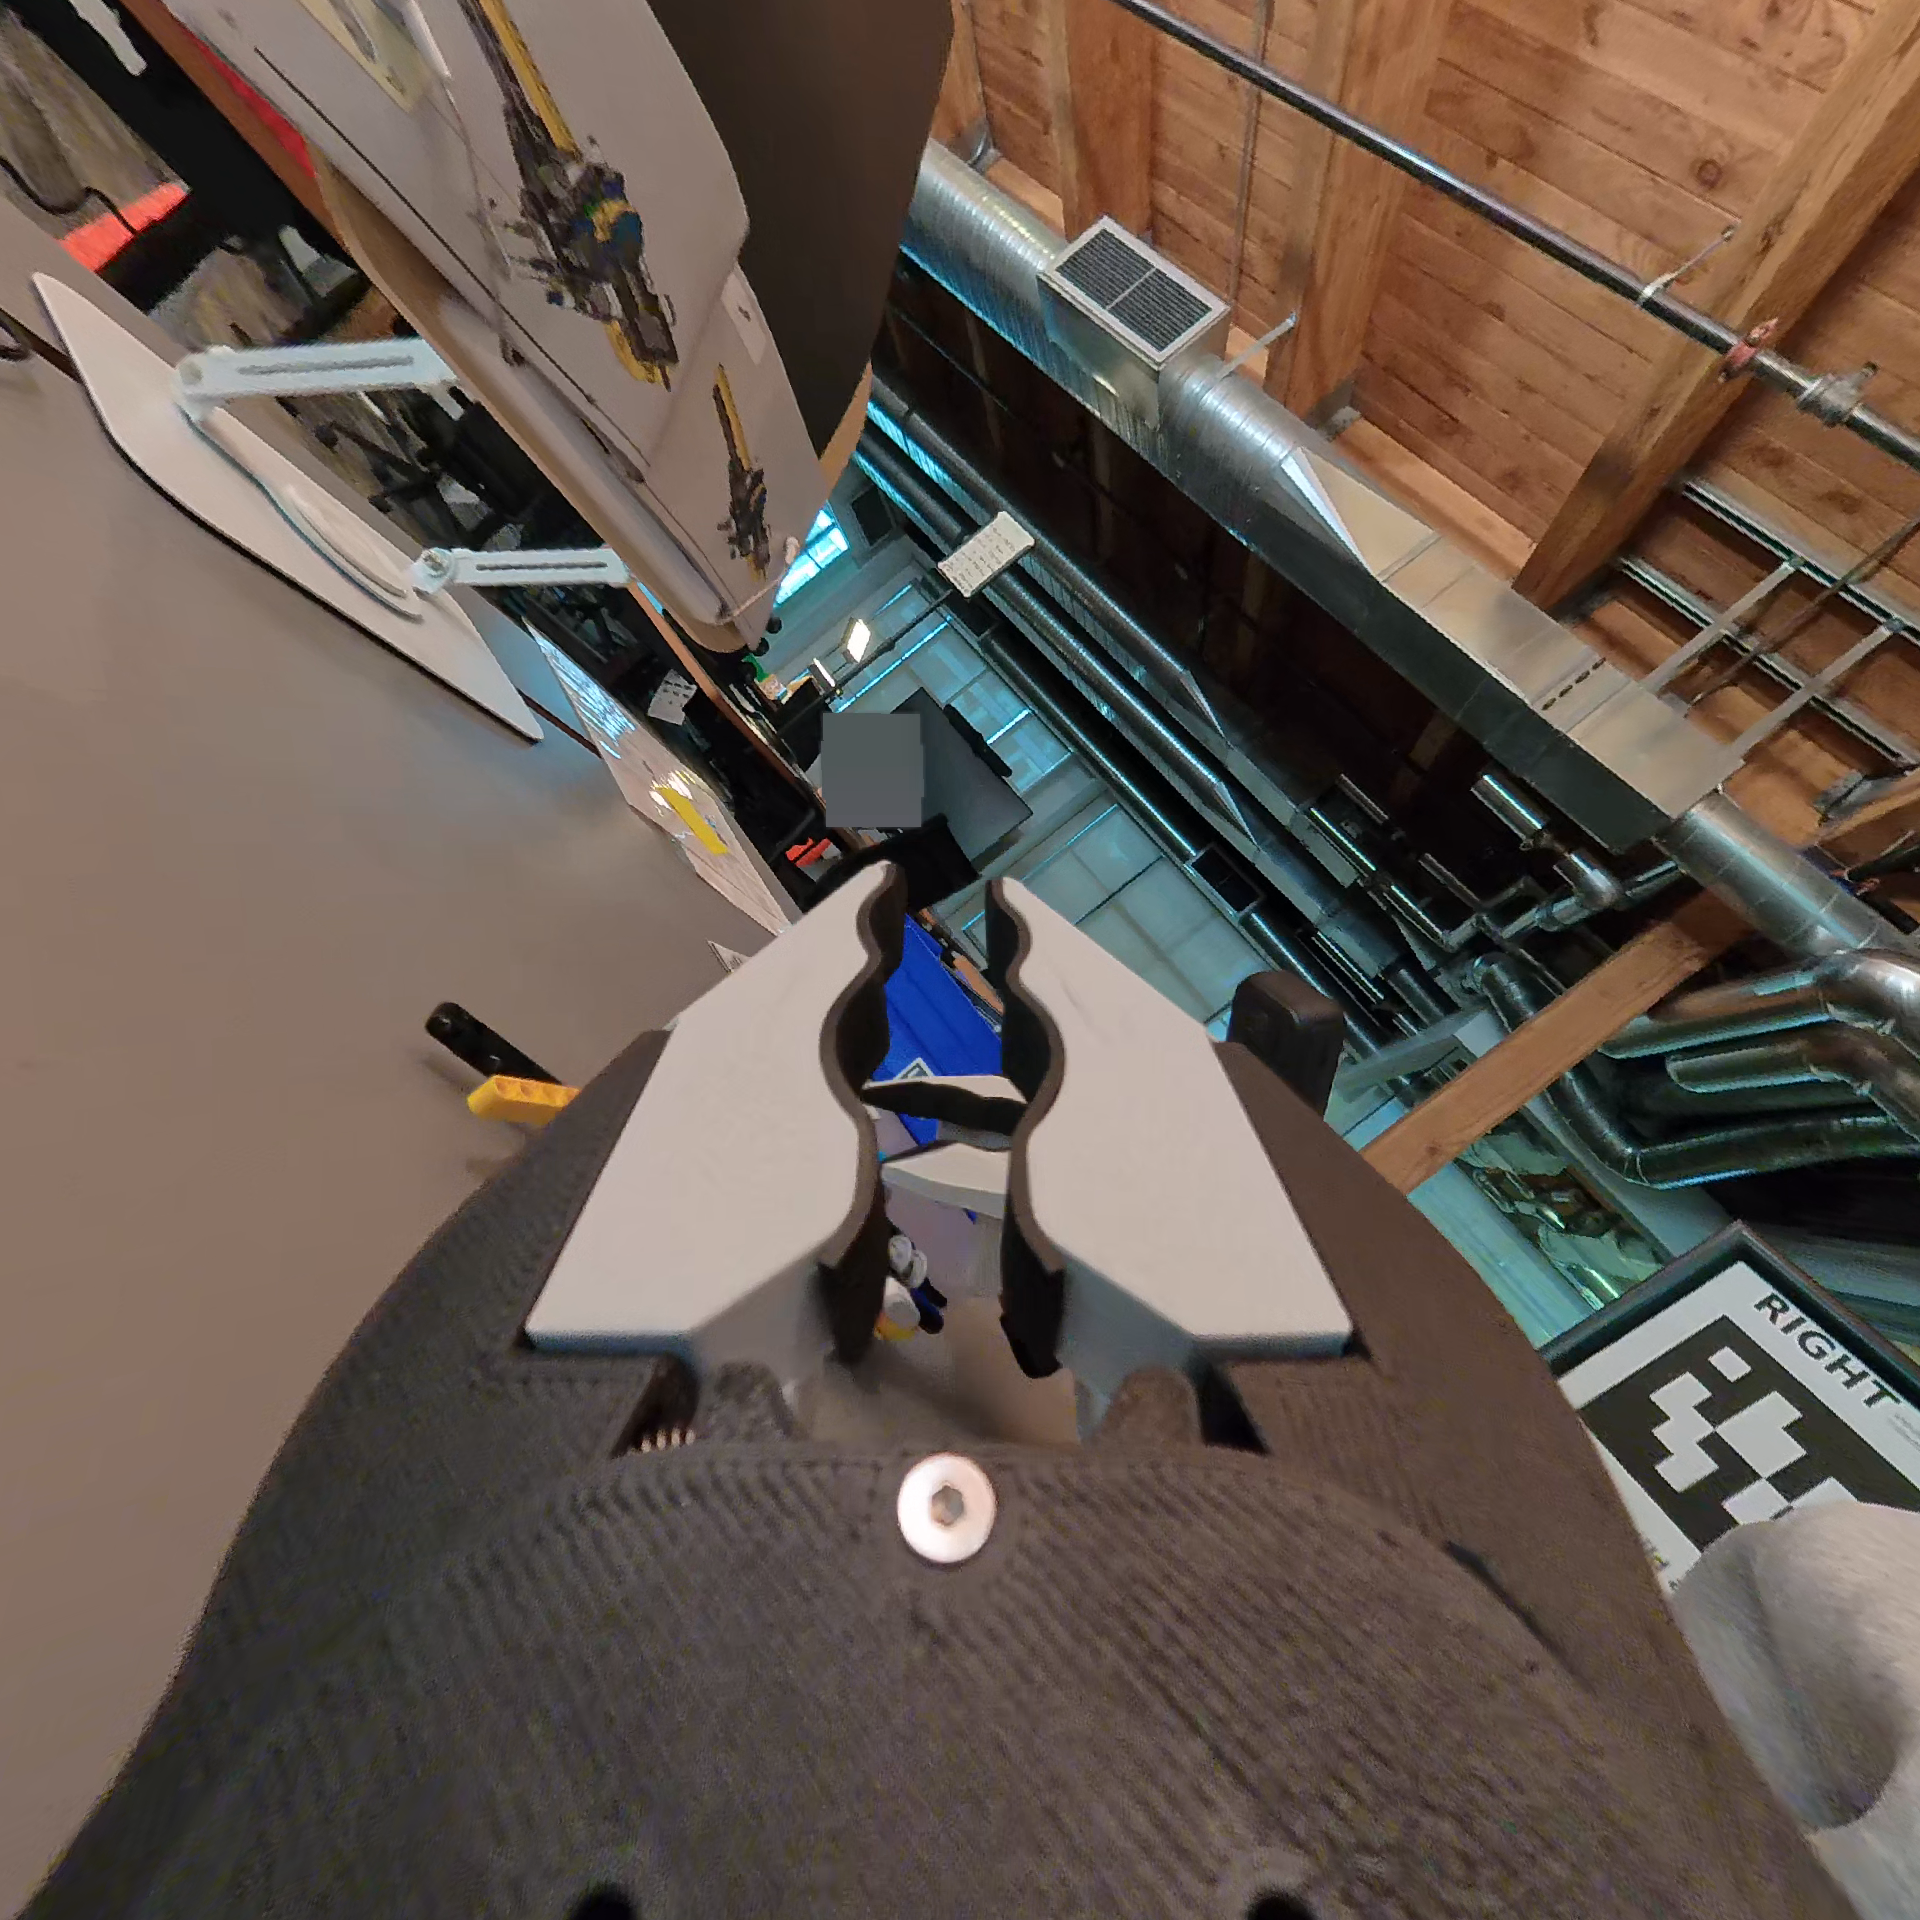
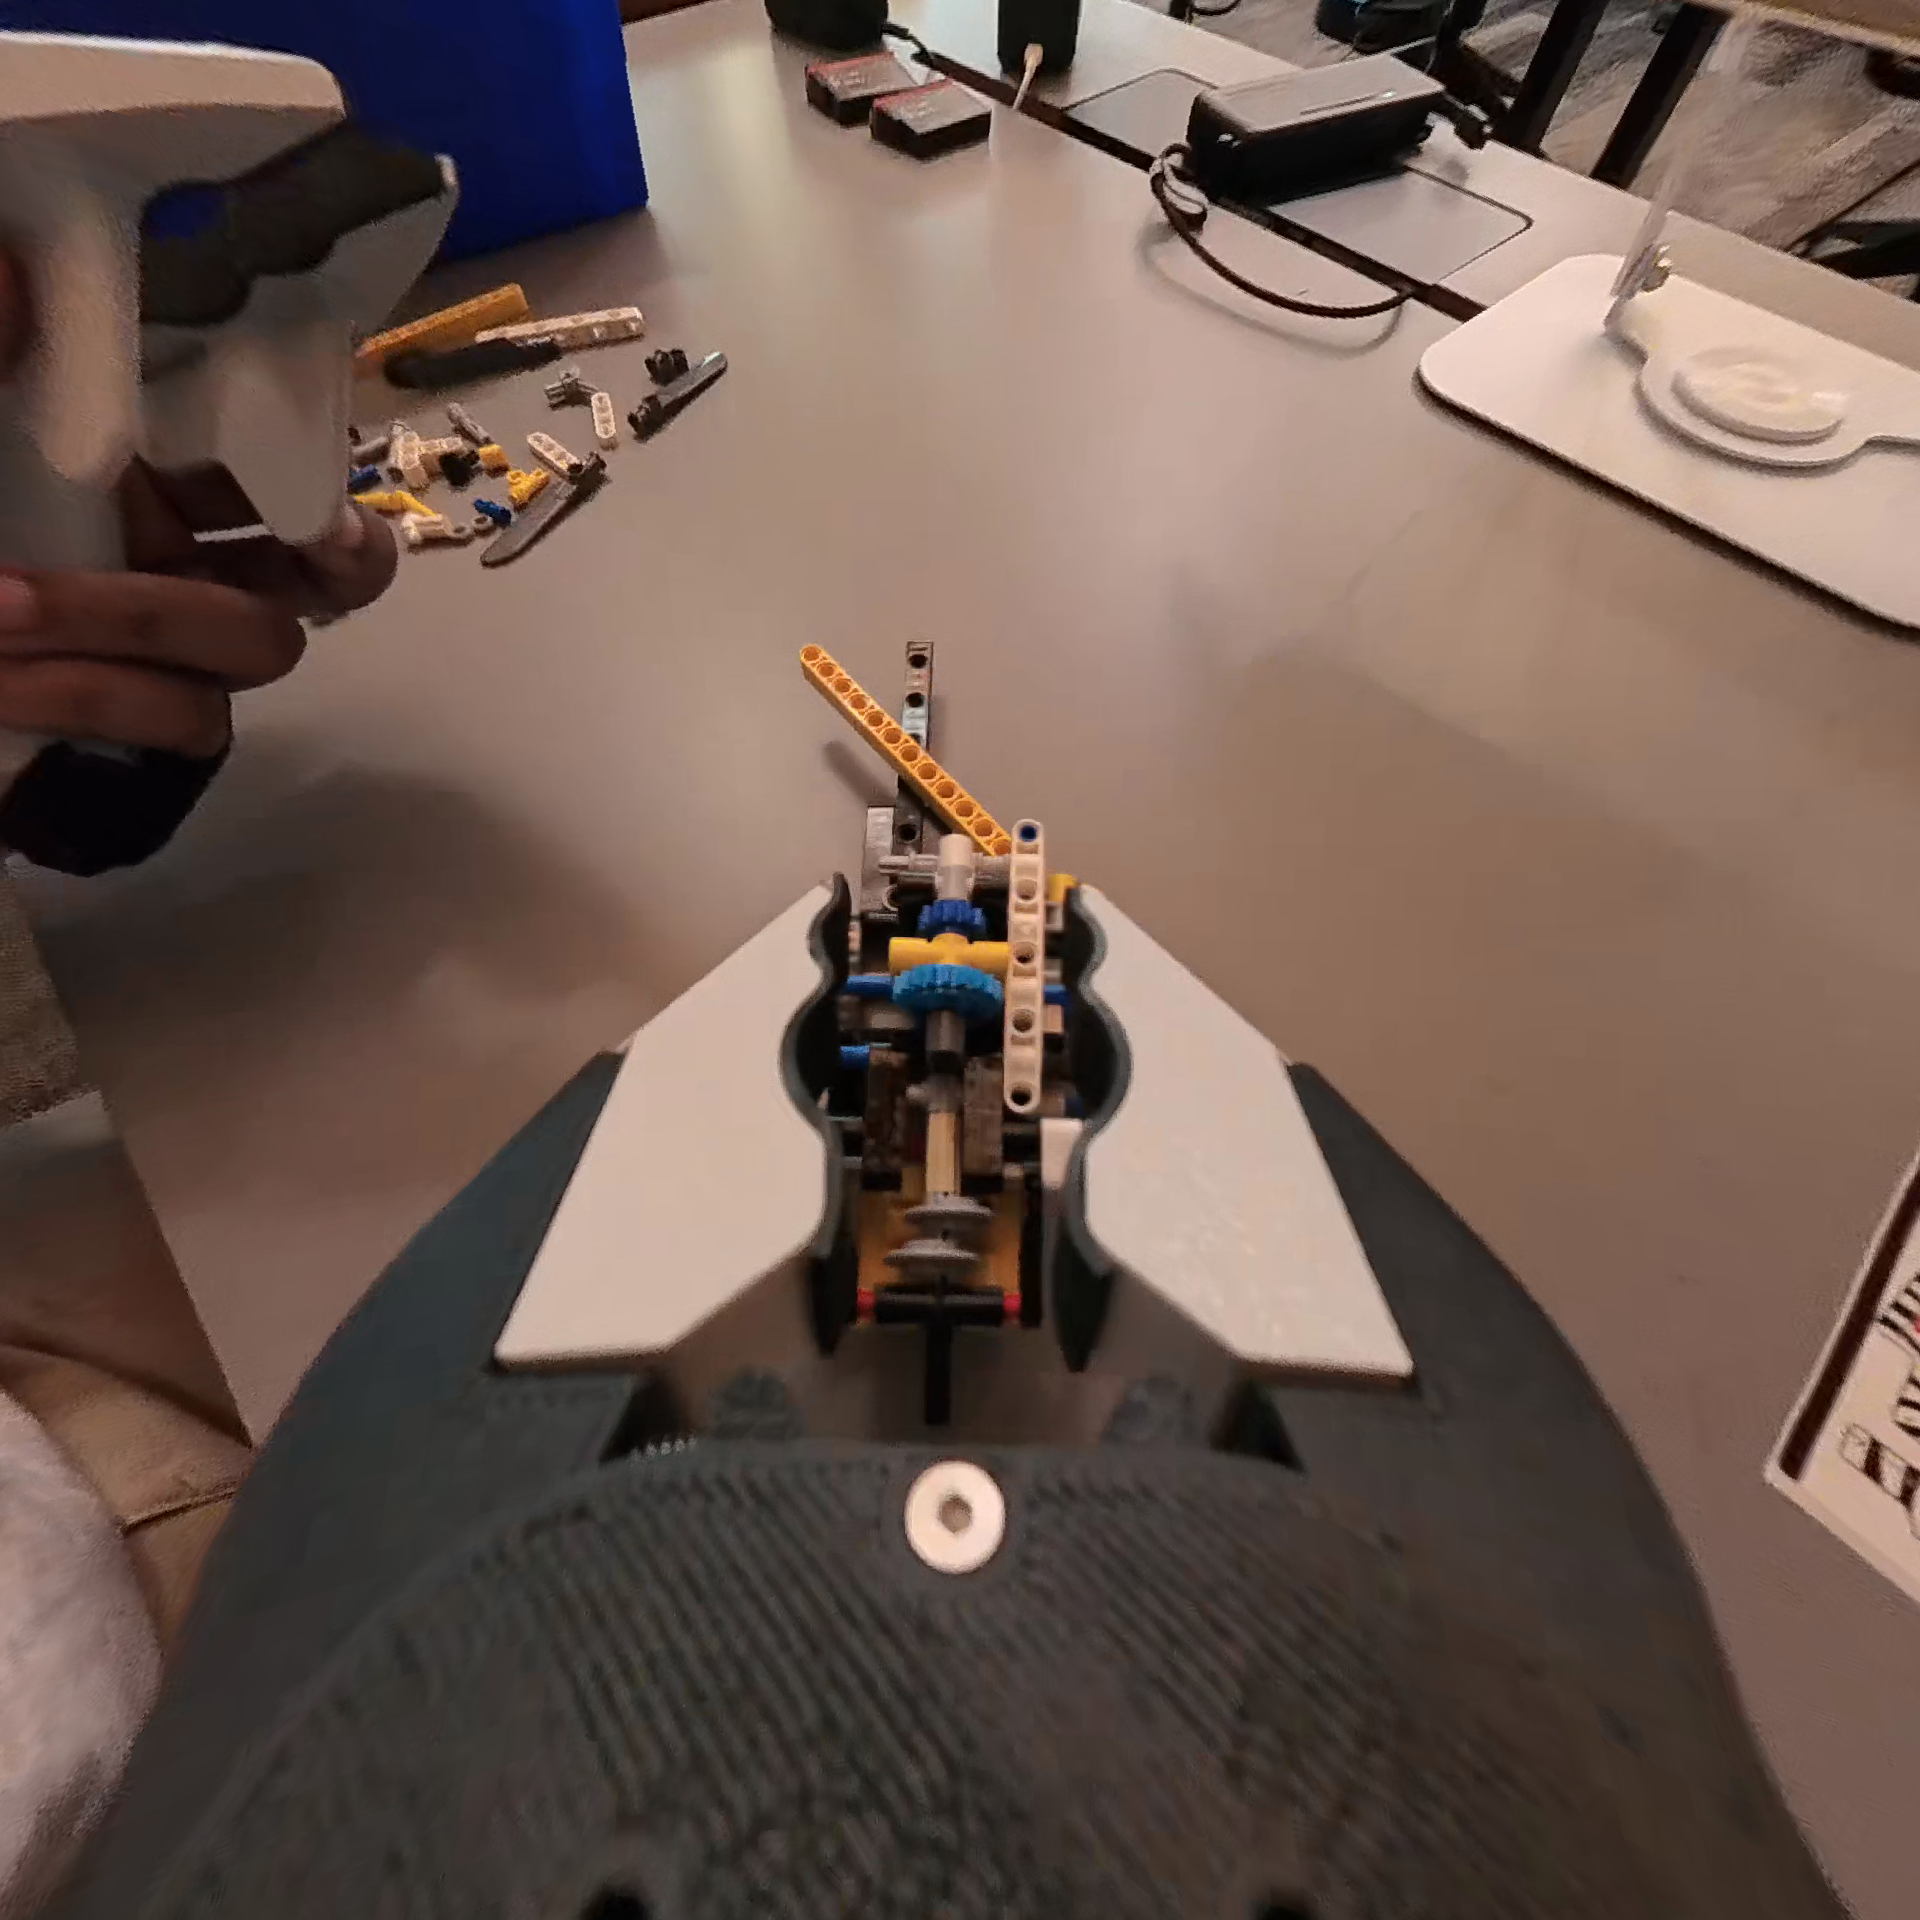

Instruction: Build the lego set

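Observation:
My right gripper is shut on the partly built lego model, which has blue gears, a white beam and a long yellow beam sticking out forward over the grey table. My left gripper is raised, rolled sideways and aimed towards the ceiling. A small black lego piece spans the round notch between its pads. In the right wrist view the left gripper is blurred at the upper left, held by a hand. Loose lego pieces lie on the table beyond it.
A blue box stands behind the loose pieces. A white monitor stand base is at the right, with a black power brick and cables at the back. A printed sheet lies at the right edge. A build picture hangs above. My hands' fingertips stand some 15 cm from each other. The build picture lies around 30 cm away from my left fingertips.

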A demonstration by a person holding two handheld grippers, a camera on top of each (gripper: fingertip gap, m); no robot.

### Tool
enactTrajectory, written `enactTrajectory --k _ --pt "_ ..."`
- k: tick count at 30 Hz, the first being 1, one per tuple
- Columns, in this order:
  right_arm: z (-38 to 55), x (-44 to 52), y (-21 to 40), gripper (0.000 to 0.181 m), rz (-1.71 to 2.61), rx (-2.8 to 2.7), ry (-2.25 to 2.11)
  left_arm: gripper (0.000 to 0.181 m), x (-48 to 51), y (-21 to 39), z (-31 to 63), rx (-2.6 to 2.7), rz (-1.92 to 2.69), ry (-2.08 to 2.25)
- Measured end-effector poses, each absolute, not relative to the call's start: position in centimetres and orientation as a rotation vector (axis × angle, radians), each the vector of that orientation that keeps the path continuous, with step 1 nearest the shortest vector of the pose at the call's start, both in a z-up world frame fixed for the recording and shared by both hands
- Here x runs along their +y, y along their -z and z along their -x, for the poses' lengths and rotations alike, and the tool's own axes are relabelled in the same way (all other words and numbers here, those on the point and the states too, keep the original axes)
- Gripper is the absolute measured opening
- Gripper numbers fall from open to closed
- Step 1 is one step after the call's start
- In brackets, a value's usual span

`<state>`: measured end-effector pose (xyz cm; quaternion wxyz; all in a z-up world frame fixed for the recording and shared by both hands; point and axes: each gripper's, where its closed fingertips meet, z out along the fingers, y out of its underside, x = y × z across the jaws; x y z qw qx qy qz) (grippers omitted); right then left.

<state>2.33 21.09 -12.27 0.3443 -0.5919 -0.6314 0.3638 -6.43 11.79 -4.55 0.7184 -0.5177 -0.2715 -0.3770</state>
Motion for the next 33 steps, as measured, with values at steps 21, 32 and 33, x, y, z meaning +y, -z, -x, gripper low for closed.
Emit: enactTrajectory --k 21,32,33 --pt "-2.7 21.8 14.4 0.043 1.552 -1.724 -0.722 0.012 11.2 4.7 7.6 -0.634 1.124 0.816" --pt "-2.8 22.6 14.4 0.039 1.574 -1.693 -0.696 0.012 11.4 4.7 7.5 -0.634 1.128 0.817" --pt "-2.9 22.7 14.4 0.038 1.576 -1.688 -0.689 0.012 11.4 4.7 7.5 -0.634 1.128 0.816"
